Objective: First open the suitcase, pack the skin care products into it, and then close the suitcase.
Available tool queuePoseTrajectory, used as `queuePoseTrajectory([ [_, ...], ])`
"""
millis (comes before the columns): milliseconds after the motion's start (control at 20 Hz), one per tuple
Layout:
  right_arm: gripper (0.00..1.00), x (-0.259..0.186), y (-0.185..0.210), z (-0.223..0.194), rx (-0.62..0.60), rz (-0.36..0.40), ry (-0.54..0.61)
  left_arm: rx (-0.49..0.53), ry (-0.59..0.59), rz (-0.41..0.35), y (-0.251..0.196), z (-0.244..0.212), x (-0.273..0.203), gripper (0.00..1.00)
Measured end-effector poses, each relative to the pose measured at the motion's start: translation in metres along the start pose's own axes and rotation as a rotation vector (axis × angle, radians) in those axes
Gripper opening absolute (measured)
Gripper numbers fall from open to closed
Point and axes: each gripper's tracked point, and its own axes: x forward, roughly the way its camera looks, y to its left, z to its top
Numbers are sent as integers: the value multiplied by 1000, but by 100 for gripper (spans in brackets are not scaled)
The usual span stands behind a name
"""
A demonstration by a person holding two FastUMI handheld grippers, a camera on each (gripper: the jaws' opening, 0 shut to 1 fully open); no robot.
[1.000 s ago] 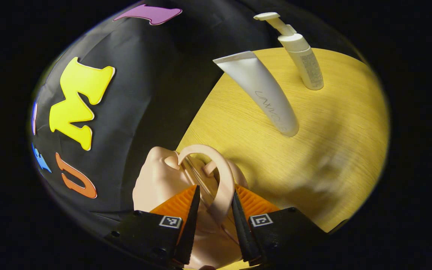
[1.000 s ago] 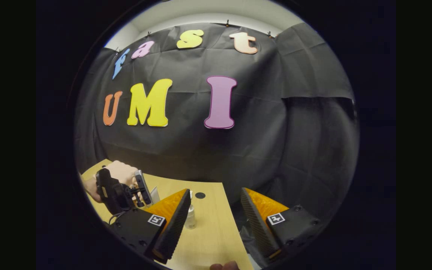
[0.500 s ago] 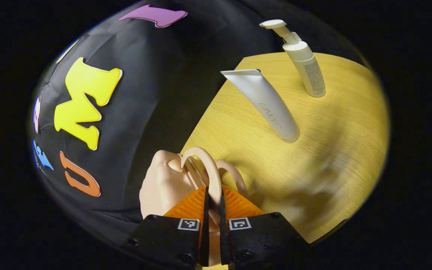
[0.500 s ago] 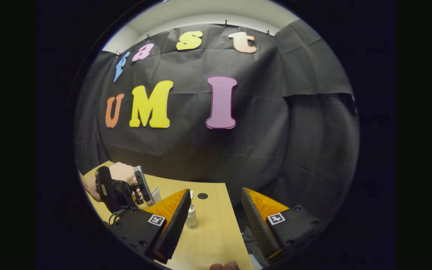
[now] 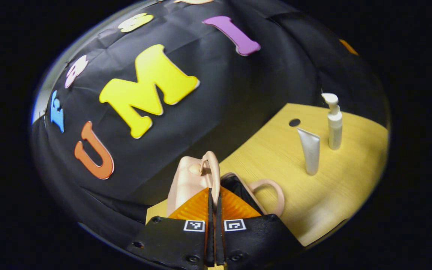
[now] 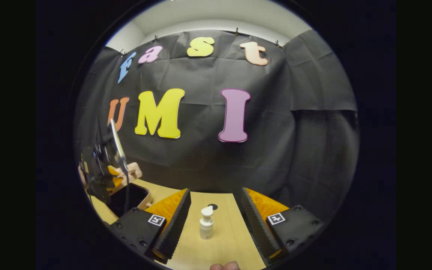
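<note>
The suitcase (image 5: 191, 180), a small pink case at the table's (image 5: 336, 195) near edge, is standing part open, its lid handle (image 5: 212, 170) being pinched between the closed fingers of the left gripper (image 5: 213, 210). The shell is looking light and rigid, so the thin handle loop is likely the surest hold. The right gripper (image 6: 213, 221) is hovering with fingers apart before the pump bottle (image 6: 206, 223), probably light, smooth and tippable; the tube (image 5: 309, 150) is standing nearby.

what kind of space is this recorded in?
Looks like a staged recording booth, not a home: black cloth wall pinned up behind, a bare wooden table, and a few props on it: a small pink suitcase, a pump bottle and a tube.
</note>
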Motion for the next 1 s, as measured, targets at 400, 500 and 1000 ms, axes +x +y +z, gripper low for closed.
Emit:
queuePoseTrajectory([
  [400,80,16,49,15,-36,4,5,-281,-121,207,182,-54,-20,4],
  [500,80,19,65,21,-51,15,2,-321,-119,247,204,-79,-17,4],
  [1000,81,19,125,9,-171,73,77,-595,57,355,287,-270,34,5],
])
